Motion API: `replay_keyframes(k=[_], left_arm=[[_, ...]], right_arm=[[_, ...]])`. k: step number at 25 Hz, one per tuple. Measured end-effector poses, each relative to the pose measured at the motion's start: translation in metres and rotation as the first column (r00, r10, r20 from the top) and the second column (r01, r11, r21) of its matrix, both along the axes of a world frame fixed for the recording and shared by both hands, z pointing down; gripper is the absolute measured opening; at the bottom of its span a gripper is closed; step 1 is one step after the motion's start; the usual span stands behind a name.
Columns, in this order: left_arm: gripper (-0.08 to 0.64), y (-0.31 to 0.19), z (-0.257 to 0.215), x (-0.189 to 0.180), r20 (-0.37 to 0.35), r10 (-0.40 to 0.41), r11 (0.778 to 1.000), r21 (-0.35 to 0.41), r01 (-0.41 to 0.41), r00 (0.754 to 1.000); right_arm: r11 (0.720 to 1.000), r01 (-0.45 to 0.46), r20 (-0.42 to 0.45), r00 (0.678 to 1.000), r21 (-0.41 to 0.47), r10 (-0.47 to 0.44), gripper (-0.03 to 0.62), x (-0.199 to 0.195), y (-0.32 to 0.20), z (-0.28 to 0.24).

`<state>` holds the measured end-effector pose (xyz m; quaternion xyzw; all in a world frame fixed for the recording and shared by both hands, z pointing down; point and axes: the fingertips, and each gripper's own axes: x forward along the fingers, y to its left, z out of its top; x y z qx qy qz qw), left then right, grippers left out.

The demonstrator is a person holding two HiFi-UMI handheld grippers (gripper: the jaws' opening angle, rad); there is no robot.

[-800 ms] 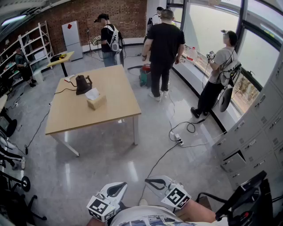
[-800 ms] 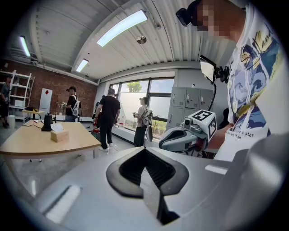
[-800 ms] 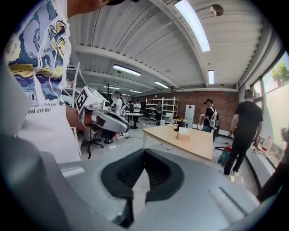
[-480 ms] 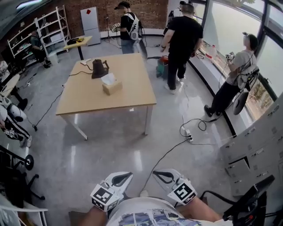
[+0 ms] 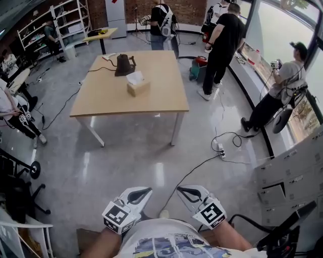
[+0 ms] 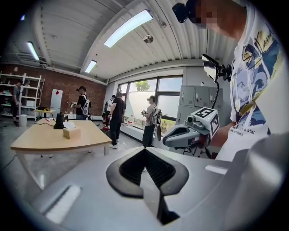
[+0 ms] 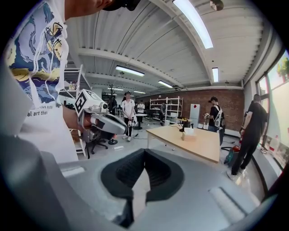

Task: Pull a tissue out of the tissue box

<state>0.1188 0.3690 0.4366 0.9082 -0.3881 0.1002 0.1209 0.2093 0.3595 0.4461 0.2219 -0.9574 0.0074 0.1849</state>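
The left gripper (image 5: 141, 192) and the right gripper (image 5: 185, 192) are held low by the person's waist, well apart from the table. Each has its jaws clenched together on nothing. The tissue box (image 5: 138, 88) sits near the middle of the light wooden table (image 5: 156, 101), a white tissue (image 5: 135, 77) poking from its top, near a dark kettle (image 5: 123, 65) (a cable runs from it over the table's edge). Around the table spreads a glossy grey floor (image 5: 126, 166) with a power strip (image 5: 220, 149). Metal shelves (image 5: 70, 15) stand at the far left, grey lockers (image 5: 292, 171) at the right, and several people stand by the windows.
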Motion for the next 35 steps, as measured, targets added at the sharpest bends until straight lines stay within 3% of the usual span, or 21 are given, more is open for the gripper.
replay_keyframes(k=[12, 16, 29, 35], left_arm=[[0.005, -0.037, -0.004, -0.056, -0.002, -0.032, 0.999, 0.005, 0.032, 0.999], [0.005, -0.058, -0.004, -0.096, -0.002, -0.044, 0.999, 0.005, 0.044, 0.999], [0.005, -0.136, -0.007, -0.237, -0.004, 0.069, 0.997, 0.018, -0.068, 0.998], [0.005, -0.157, 0.003, -0.266, -0.041, 0.074, 0.997, 0.005, -0.074, 0.996]], right_arm=[[0.999, 0.017, 0.006, 1.0, -0.04, -0.016, 0.003, -0.055, -0.039, -0.007], [0.999, 0.032, 0.003, 0.999, -0.039, -0.032, 0.003, -0.095, -0.061, -0.007], [0.998, -0.055, -0.012, 0.998, -0.032, 0.054, 0.003, -0.244, -0.138, -0.017], [0.996, -0.069, -0.04, 0.997, -0.05, 0.067, 0.003, -0.272, -0.15, -0.011]])
